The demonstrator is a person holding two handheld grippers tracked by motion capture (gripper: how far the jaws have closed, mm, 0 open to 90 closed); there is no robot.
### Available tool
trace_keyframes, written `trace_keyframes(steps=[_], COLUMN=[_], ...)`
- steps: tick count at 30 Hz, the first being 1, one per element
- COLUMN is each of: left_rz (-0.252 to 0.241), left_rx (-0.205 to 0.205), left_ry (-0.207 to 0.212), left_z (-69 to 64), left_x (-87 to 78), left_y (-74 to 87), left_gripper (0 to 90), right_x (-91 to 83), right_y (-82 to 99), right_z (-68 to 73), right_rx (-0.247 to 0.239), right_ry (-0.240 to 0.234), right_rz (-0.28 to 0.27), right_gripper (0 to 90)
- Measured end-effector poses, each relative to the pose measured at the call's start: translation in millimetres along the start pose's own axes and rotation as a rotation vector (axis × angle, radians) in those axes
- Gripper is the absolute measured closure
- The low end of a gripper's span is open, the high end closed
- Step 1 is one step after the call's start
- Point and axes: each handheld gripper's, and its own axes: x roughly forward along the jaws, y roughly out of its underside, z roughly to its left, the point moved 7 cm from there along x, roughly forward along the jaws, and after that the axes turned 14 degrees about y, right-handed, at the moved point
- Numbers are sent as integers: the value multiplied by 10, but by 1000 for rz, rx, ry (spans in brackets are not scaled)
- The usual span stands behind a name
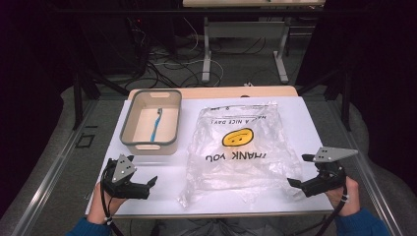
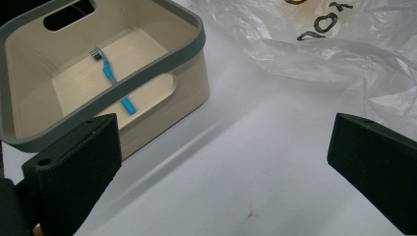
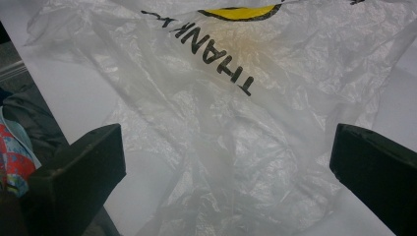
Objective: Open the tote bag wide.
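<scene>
A beige bin with a grey rim (image 1: pixel 127 129) (image 2: pixel 187 54) stands at the back left of the white table. A blue toothbrush (image 1: pixel 156 125) (image 2: pixel 110 78) lies inside it. A crumpled clear plastic bag (image 1: pixel 236 147) (image 2: pixel 344 54) (image 3: pixel 231 98), printed with a yellow smiley and "THANK YOU", lies flat in the middle. My left gripper (image 1: pixel 150 184) (image 2: pixel 221 132) rests open near the front edge, just in front of the bin, nothing between its jaws. At the bag's front right corner my right gripper (image 1: pixel 299 170) (image 3: pixel 226 137) is open, its jaws pointing at the bag without touching it.
The white sheet (image 1: pixel 162 196) covers a wooden table that ends close to the person's hands. A metal rail (image 1: pixel 54 167) runs along the left side. Cables and another table's legs (image 1: pixel 206 54) lie on the floor beyond.
</scene>
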Motion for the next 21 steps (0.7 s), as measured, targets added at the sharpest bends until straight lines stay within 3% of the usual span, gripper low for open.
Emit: trace_keyframes(steps=[4,21], left_rz=[11,23], left_rx=[19,19], left_ry=[-5,2], left_z=[-12,-106], left_x=[13,75], left_y=[-15,-26], left_gripper=[0,1], right_x=[-9,36], right_y=[6,-14], right_z=[-9,28], right_rx=[-6,-17], right_ry=[-2,-3], right_rz=[3,4], right_gripper=[0,0])
